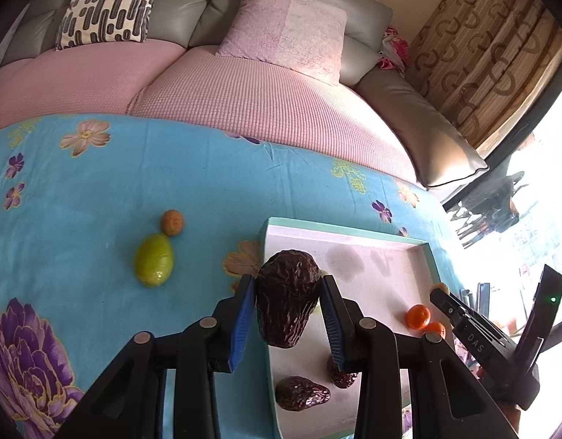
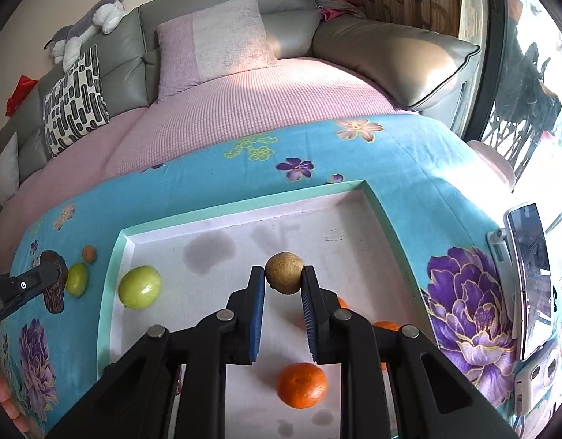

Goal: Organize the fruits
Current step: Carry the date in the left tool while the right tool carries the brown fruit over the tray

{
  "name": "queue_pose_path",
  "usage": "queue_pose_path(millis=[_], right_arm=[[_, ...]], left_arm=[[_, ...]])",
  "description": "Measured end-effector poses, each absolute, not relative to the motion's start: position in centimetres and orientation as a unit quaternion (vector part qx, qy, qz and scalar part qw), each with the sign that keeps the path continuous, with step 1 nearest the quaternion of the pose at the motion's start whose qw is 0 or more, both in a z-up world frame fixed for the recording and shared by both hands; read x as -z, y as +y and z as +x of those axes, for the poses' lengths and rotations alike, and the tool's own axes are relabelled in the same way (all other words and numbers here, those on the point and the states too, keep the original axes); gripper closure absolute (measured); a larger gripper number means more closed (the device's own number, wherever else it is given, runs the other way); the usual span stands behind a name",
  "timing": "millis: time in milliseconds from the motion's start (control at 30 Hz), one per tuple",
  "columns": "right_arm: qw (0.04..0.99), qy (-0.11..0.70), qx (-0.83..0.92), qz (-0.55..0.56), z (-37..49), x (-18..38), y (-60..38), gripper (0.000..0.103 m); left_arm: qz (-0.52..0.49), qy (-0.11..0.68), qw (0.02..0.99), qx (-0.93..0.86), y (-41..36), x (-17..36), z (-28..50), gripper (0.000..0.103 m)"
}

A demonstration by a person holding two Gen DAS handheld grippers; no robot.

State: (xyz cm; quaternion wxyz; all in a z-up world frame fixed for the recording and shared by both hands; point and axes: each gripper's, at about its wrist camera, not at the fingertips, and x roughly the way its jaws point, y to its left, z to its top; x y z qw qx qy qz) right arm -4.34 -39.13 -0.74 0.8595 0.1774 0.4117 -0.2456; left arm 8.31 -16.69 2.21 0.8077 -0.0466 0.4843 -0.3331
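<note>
Left wrist: tongs [image 1: 287,294] gripping dark wrinkled fruit [image 1: 286,298]

At the centre of the frame my right hand-held gripper [image 2: 284,280] pinches a small tan fruit [image 2: 284,272] between its blue pads, above the white tray [image 2: 354,234] with the teal rim. Inside the tray, a green fruit [image 2: 139,286] lies at the left and an orange [image 2: 301,384] at the bottom centre. At the left edge, my left hand-held gripper [image 2: 43,278] holds a dark wrinkled fruit [image 2: 54,298] over the floral blue cloth [image 2: 208,172].
</note>
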Motion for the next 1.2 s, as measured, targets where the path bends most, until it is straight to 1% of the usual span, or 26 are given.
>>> queue_pose_path(millis=[233,533,867,1200], right_arm=[[0.855,0.398,0.276,0.185,-5.2,1.0,-42.1,0.082],[0.85,0.401,0.288,0.183,-5.0,2.0,-43.6,0.082],[0.842,0.424,0.274,0.191,-4.2,4.1,-44.4,0.082],[0.833,0.447,0.258,0.198,-3.5,5.9,-44.2,0.082]], left_arm=[[-0.003,0.487,0.8,0.349,-21.2,-1.9,6.6,0.065],[0.049,0.49,0.796,0.352,-25.3,-0.9,5.2,0.065],[0.088,0.502,0.789,0.343,-27.9,1.4,4.5,0.065],[0.11,0.516,0.783,0.33,-28.9,3.2,4.0,0.064]])
